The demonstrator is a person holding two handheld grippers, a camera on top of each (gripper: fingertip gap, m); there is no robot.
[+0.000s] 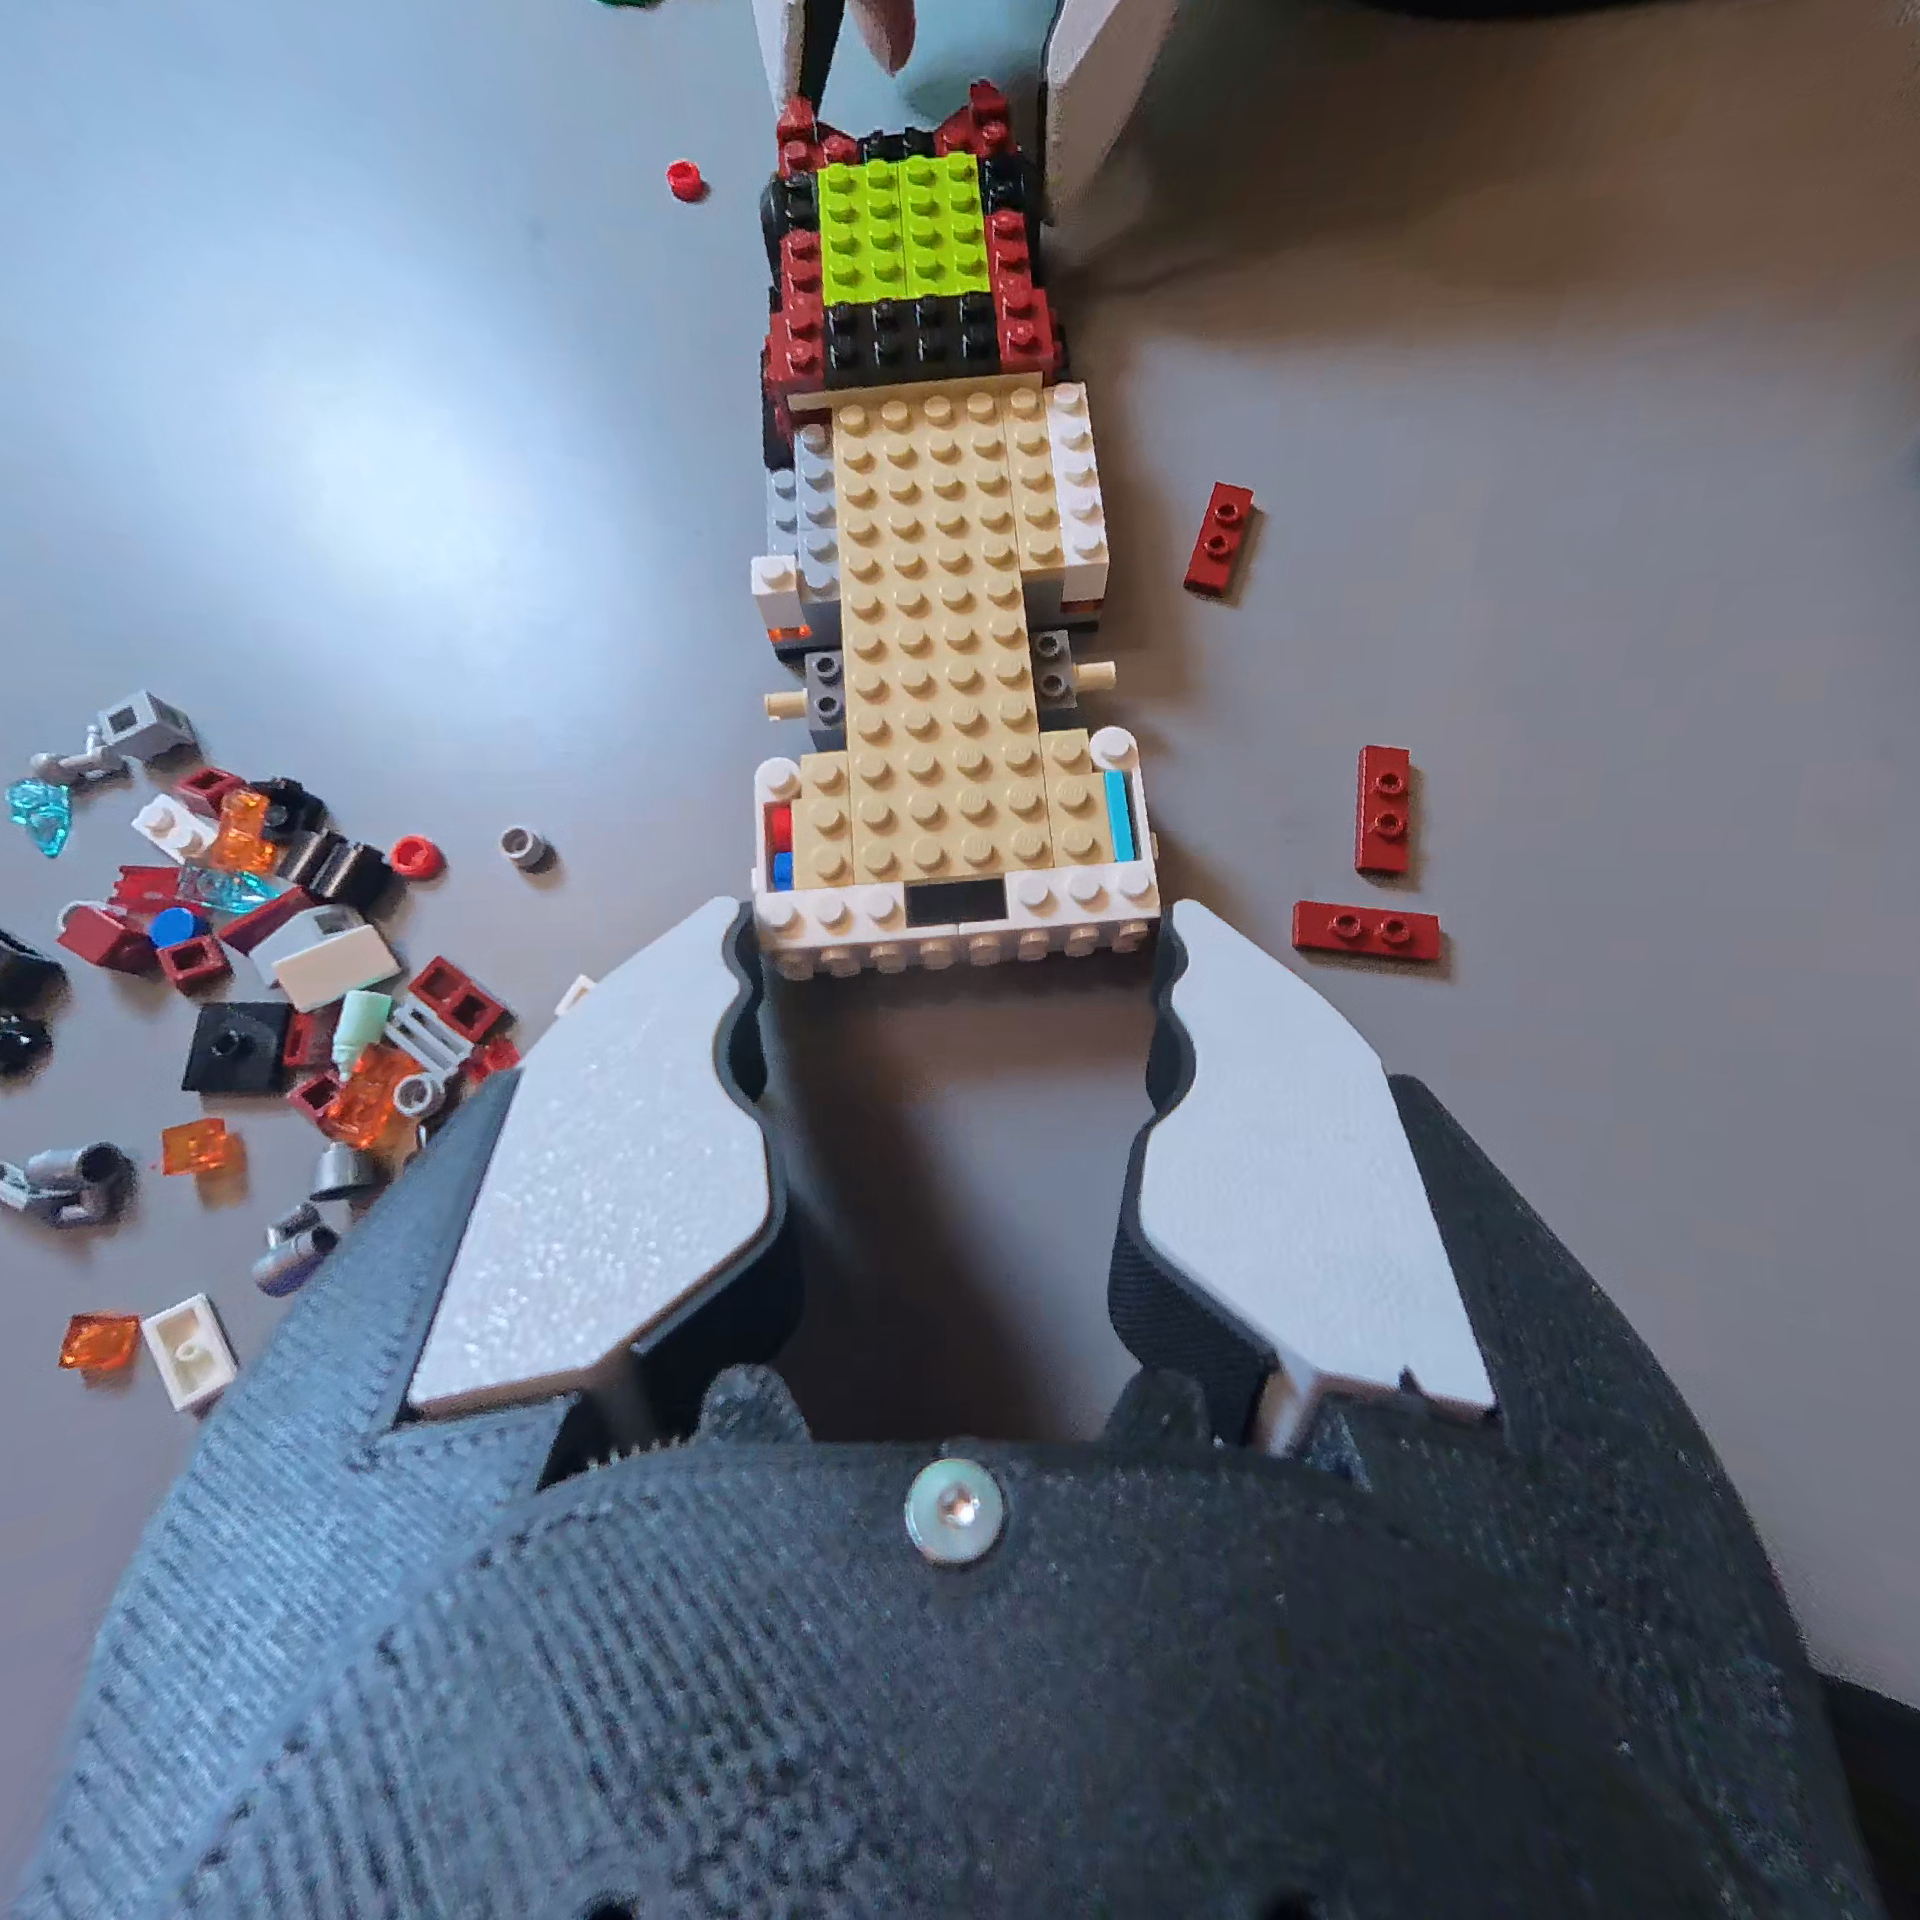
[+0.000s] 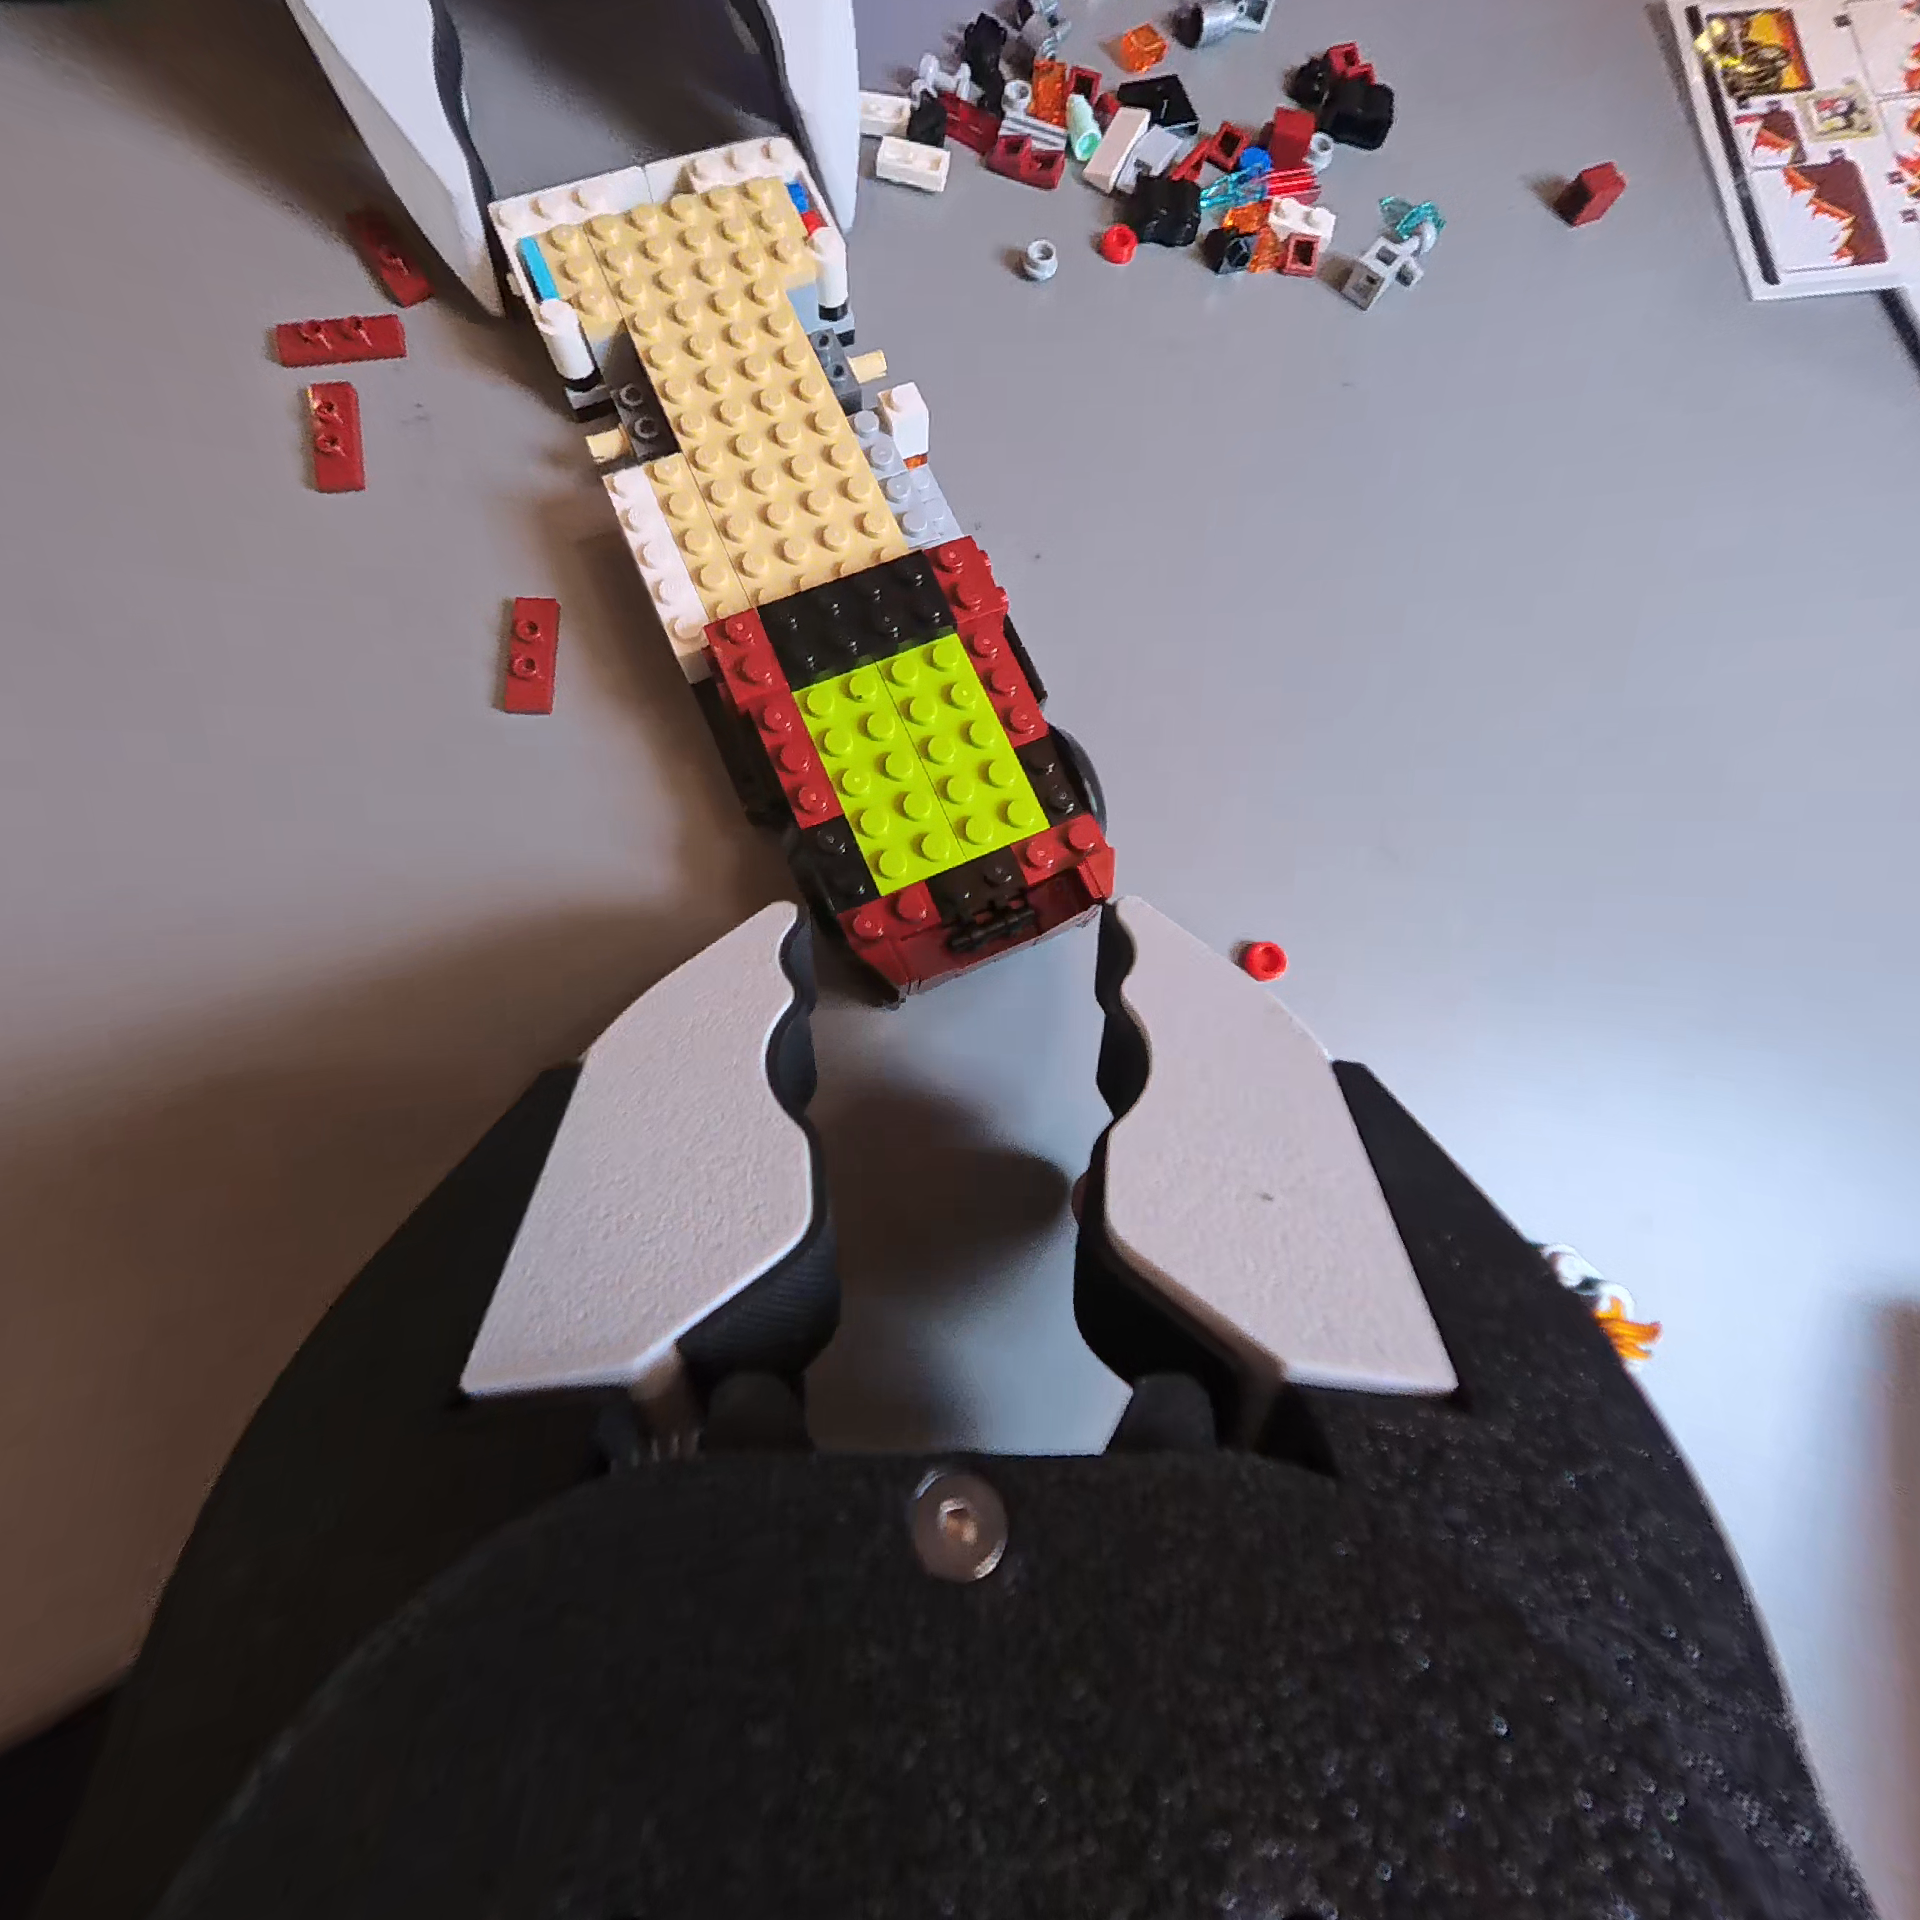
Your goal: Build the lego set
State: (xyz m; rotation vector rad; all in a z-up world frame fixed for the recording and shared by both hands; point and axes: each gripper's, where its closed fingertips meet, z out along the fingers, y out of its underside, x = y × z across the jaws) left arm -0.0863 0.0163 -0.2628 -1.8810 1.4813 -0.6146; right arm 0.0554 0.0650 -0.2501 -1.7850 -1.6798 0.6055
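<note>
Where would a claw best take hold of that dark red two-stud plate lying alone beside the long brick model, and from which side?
Probably from straight above, closing across the short width of the dark red plate. It lies flat on the table, so only its thin long edges offer anything to pinch. It sits apart from the brick model, leaving room for a finger on each side.

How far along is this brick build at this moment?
Done: the brick vehicle stands assembled, with a tan deck and a lime and dark red end. In hand: the left gripper brackets its white end, the right gripper its dark red end; pressing unclear. Left: dark red plates and a brick pile lie unattached.
</note>
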